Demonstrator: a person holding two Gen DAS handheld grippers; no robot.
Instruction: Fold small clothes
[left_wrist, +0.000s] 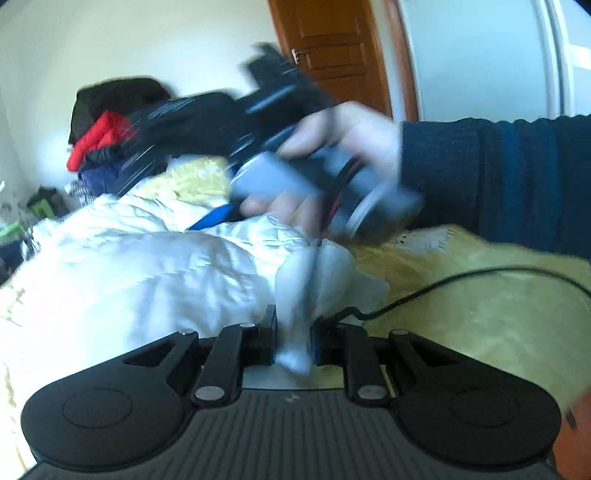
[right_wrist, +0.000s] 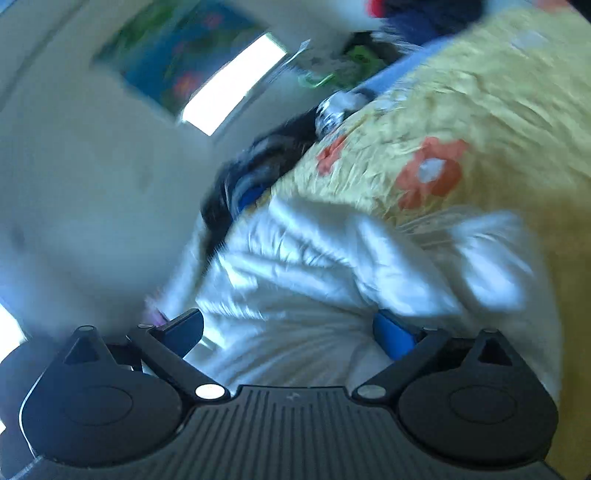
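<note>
A white padded garment (left_wrist: 147, 266) lies rumpled on a yellow bedspread (left_wrist: 480, 314). My left gripper (left_wrist: 293, 332) is shut on a bunched edge of the white garment. In the left wrist view the right gripper (left_wrist: 214, 218) is blurred, held by a hand above the garment. In the right wrist view my right gripper (right_wrist: 288, 332) is open with its jaws wide apart, and the white garment (right_wrist: 314, 280) lies between and beyond them. The view is blurred by motion.
A pile of dark and red clothes (left_wrist: 110, 136) sits at the far end of the bed. A black cable (left_wrist: 461, 280) runs across the bedspread. A wooden door (left_wrist: 332, 51) stands behind. The flowered bedspread (right_wrist: 461, 129) fills the right wrist view.
</note>
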